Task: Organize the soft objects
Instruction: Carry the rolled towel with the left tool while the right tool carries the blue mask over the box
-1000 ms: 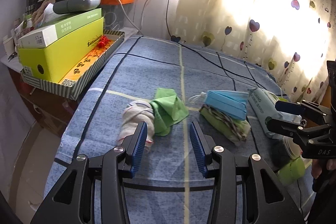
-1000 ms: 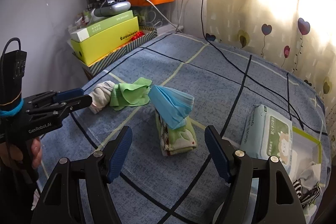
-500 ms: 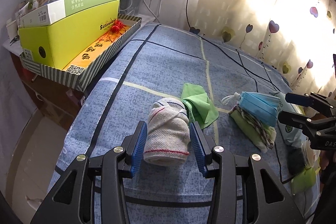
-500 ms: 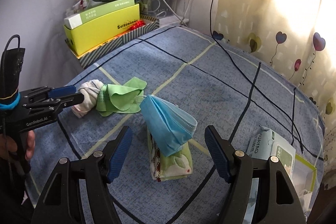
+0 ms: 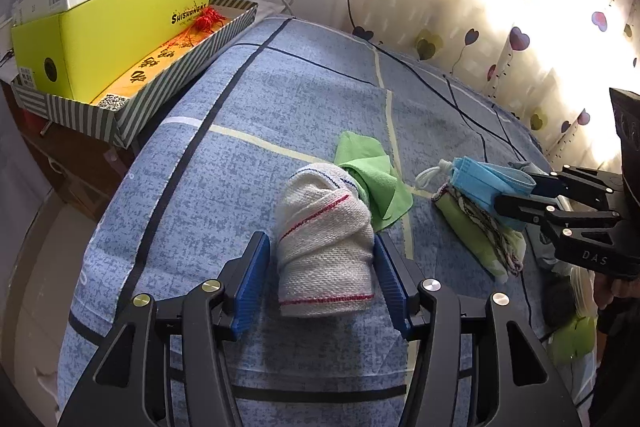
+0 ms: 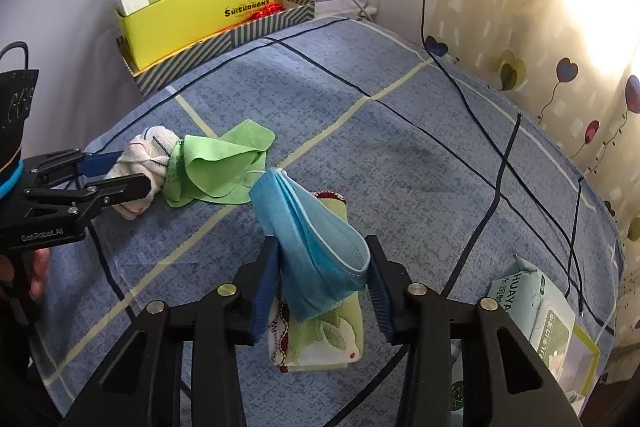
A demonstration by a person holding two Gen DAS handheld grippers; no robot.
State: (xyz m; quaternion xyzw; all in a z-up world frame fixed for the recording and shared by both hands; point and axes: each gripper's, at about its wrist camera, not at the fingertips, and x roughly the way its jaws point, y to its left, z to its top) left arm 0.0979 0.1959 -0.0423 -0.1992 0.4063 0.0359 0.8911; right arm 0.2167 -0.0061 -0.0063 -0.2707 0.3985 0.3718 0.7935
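Note:
A rolled white towel [image 5: 325, 247] with red stripes lies on the blue bed cover between the pads of my left gripper [image 5: 320, 283]. The right pad touches it; a small gap shows at the left pad. It also shows in the right wrist view [image 6: 144, 163]. A green cloth [image 5: 372, 179] lies just behind it. My right gripper [image 6: 320, 279] has its pads closed in on a stack of blue face masks [image 6: 316, 235], which rests on a folded green rabbit-print towel [image 6: 320, 339]. The masks [image 5: 492, 183] show in the left wrist view too.
A yellow box [image 5: 116, 27] sits in a striped tray [image 5: 132, 111] on a stand left of the bed. A pack of wet wipes [image 6: 536, 311] and a green-rimmed box [image 6: 580, 359] lie at the right edge. A black cable [image 6: 500, 163] crosses the bed. Curtains hang behind.
My left gripper moved forward until the white towel sits between its pads. My right gripper moved forward and narrowed its jaws around the blue masks.

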